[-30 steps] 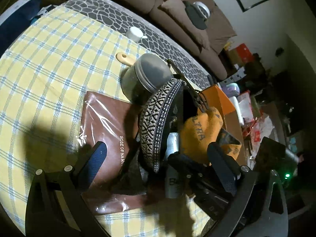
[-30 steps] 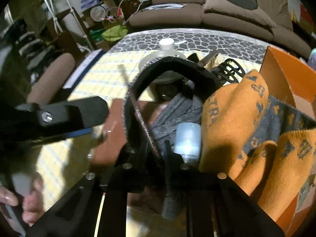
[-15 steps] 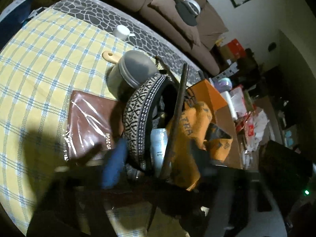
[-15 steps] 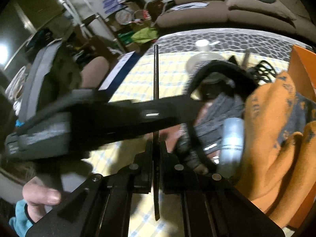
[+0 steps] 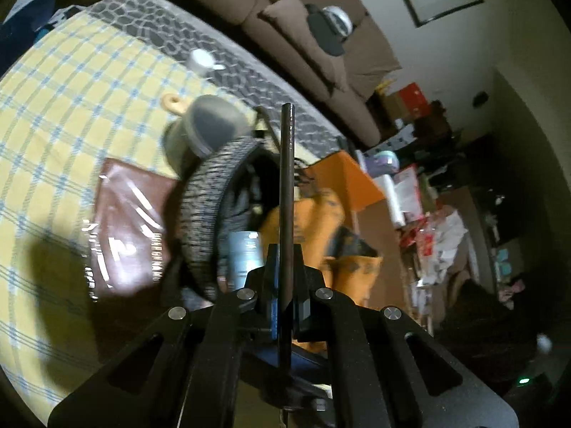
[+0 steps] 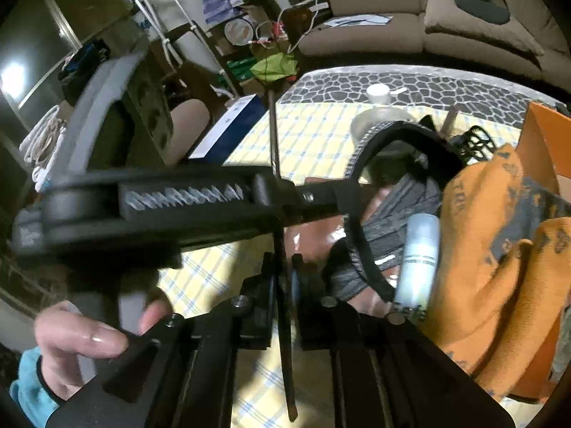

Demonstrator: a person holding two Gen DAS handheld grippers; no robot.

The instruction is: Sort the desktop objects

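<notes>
Sorting looks barely begun: checked tablecloth (image 5: 71,82) carries the brown book (image 5: 125,221), orange cloth (image 6: 492,249) and patterned pouch (image 5: 207,214). Both left gripper (image 5: 282,281) and right gripper (image 6: 283,278) pinch one thin dark rod (image 5: 286,196), lifted clear.

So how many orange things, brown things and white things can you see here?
Orange: 2, cloth and box
Brown: 1, book
White: 2, bottle and cup
Total: 5
</notes>
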